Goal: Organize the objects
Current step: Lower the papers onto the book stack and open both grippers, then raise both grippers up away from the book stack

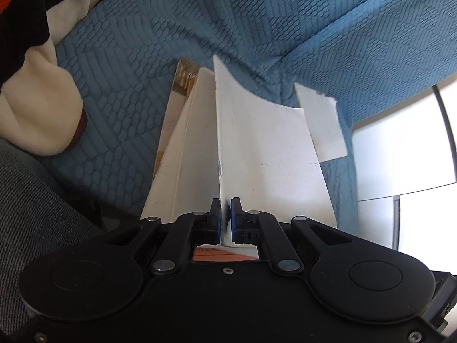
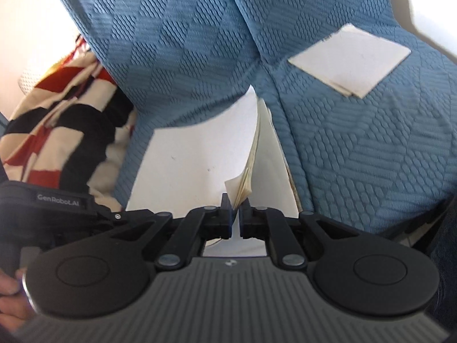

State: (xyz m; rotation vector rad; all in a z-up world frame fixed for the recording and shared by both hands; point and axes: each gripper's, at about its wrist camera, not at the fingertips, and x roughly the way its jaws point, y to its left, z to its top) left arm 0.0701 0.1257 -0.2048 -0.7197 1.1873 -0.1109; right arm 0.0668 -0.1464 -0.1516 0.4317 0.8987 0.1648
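Note:
A white stapled booklet point(image 1: 262, 148) hangs half open over a blue quilted sofa seat point(image 1: 120, 108). My left gripper point(image 1: 226, 203) is shut on the near edge of its upright white cover, close to the stapled fold. In the right wrist view the same booklet point(image 2: 194, 157) shows a white cover on the left and a sheaf of cream inner pages point(image 2: 251, 160) fanning up the middle. My right gripper point(image 2: 234, 200) is shut on the lower corner of those pages. A small folded white paper point(image 2: 348, 60) lies flat on the cushion, also visible in the left wrist view point(image 1: 320, 123).
A black, red and cream blanket point(image 2: 57, 131) is bunched at the left of the sofa point(image 1: 34, 91). White floor tiles point(image 1: 400, 148) show past the cushion's right edge. The other gripper's body point(image 2: 57, 200) and a hand point(image 2: 8, 288) sit at lower left.

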